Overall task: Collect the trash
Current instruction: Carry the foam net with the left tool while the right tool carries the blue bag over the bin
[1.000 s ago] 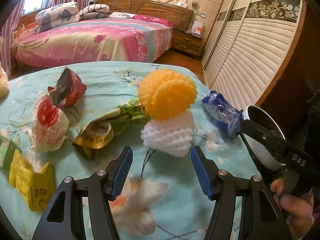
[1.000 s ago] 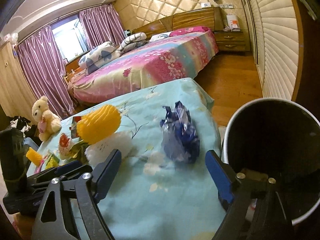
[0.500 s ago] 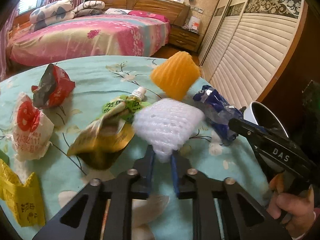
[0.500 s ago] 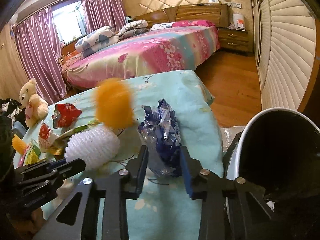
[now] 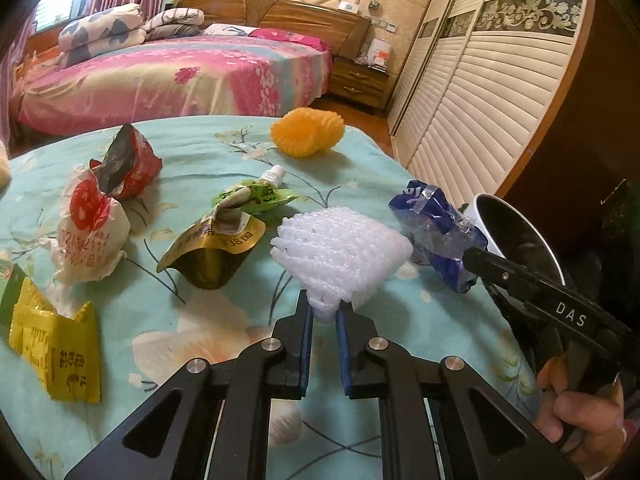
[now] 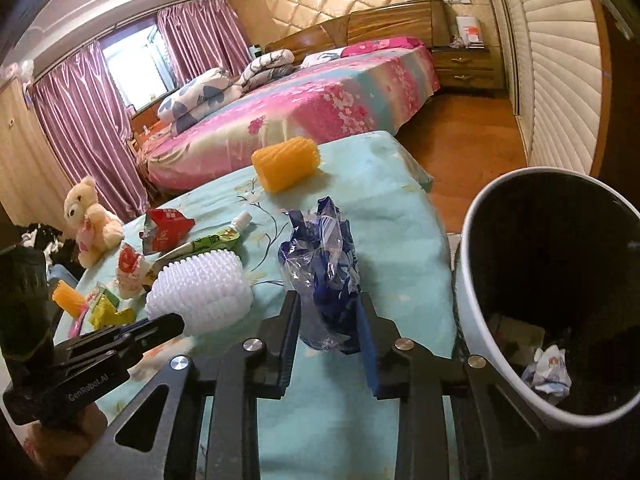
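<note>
My left gripper (image 5: pixel 324 312) is shut on a white foam net (image 5: pixel 340 256) and holds it over the teal floral table (image 5: pixel 224 324). My right gripper (image 6: pixel 328 312) is shut on a crumpled blue plastic wrapper (image 6: pixel 324 276); the wrapper also shows in the left wrist view (image 5: pixel 436 236). A white trash bin (image 6: pixel 472 280) with a dark inside stands just right of the table and holds some crumpled paper (image 6: pixel 548 372). The white foam net also shows in the right wrist view (image 6: pixel 200 292).
On the table lie an orange foam net (image 5: pixel 308 136), a green and gold pouch (image 5: pixel 224 236), a red wrapper (image 5: pixel 128 164), a white and red bag (image 5: pixel 88 232) and a yellow packet (image 5: pixel 56 348). A teddy bear (image 6: pixel 92 220) sits at the far left. A bed (image 6: pixel 300 104) stands behind.
Both grippers closed, the left on the white foam net and the right on the blue wrapper. The orange foam net tumbled off the white one and came to rest further back on the table.
</note>
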Available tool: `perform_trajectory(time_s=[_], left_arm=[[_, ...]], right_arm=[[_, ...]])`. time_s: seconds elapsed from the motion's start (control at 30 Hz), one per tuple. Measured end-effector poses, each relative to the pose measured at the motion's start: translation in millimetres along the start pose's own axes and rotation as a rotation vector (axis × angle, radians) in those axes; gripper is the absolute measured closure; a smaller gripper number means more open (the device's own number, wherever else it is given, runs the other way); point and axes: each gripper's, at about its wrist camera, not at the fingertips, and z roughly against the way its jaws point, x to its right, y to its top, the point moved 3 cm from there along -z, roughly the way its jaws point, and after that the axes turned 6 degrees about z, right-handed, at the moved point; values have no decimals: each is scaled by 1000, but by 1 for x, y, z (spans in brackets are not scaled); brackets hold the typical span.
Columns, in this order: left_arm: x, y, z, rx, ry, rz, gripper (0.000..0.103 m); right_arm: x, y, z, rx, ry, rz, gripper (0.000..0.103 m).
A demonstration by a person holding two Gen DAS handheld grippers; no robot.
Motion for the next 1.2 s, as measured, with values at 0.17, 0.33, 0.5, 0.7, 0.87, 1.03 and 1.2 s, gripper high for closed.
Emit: perform_trajectory(time_s=[0.17, 0.33, 0.5, 0.7, 0.87, 1.03, 1.2], left_arm=[[13, -4, 9, 7, -25, -23, 93], [32, -7, 12, 6, -55, -57, 93], [48, -9, 11, -2, -85, -84, 93], [69, -10, 7, -12, -110, -112, 93], [85, -10, 1, -16, -125, -134, 93], [101, -10, -7, -18, -134, -157, 93], [116, -8, -15, -24, -141, -176, 93]], right_arm=[[-3, -6, 17, 25, 3, -13, 75], [5, -10, 36, 54, -5, -44, 75], [18, -15, 56, 82, -24, -75, 75], [38, -22, 75, 107, -60, -120, 75], [57, -28, 86, 124, -88, -163, 75], [72, -31, 94, 138, -110, -194, 75], [84, -32, 99, 147, -129, -208, 75]])
